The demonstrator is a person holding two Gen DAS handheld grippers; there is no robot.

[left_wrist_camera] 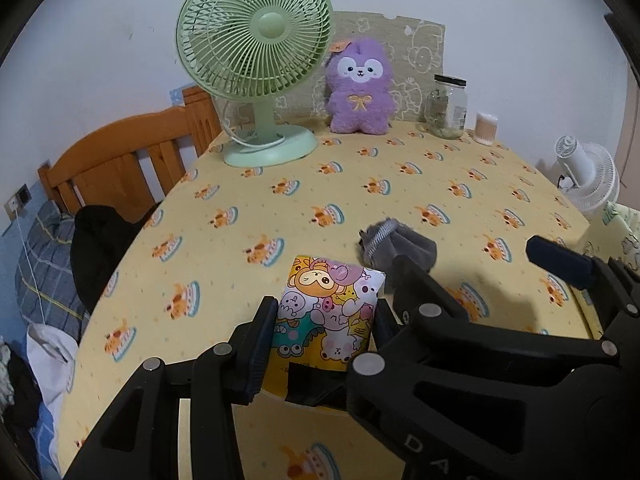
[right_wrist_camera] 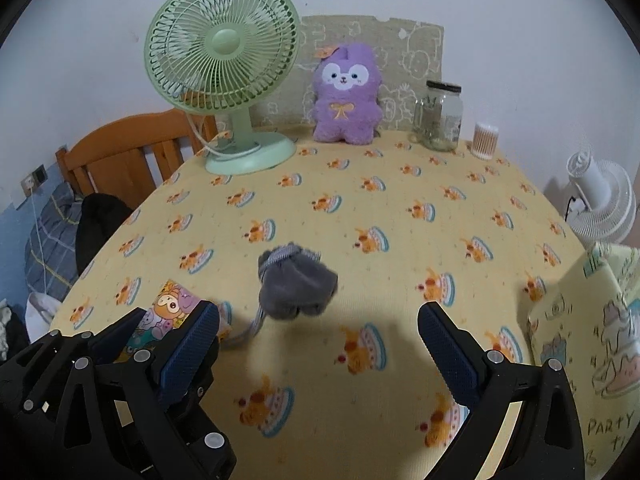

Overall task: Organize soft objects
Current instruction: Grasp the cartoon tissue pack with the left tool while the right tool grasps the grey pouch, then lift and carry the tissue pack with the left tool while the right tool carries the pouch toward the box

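My left gripper (left_wrist_camera: 324, 332) is shut on a small soft packet (left_wrist_camera: 328, 312) printed with colourful cartoon animals and holds it just above the table's near edge. A grey fuzzy pouch (right_wrist_camera: 296, 284) with a striped cord lies on the yellow cloth, a little blurred. It sits just ahead of my right gripper (right_wrist_camera: 318, 320), nearer the left finger. That gripper is open, its blue pads (right_wrist_camera: 448, 356) wide apart with nothing pressed between them. In the left wrist view the grey pouch (left_wrist_camera: 400, 244) shows just beyond the packet, and the right gripper (left_wrist_camera: 468, 260) reaches in from the right. A purple plush (left_wrist_camera: 358, 88) sits upright at the back.
The table (right_wrist_camera: 400, 184) wears a yellow cloth with dog-and-cake prints. At the back stand a green fan (left_wrist_camera: 256, 40), a glass jar (left_wrist_camera: 448, 106) and a tub of cotton swabs (left_wrist_camera: 486, 128). A pale yellow "PARTY" bag (right_wrist_camera: 592, 340) stands at the right edge. A wooden headboard (left_wrist_camera: 120, 152) is on the left.
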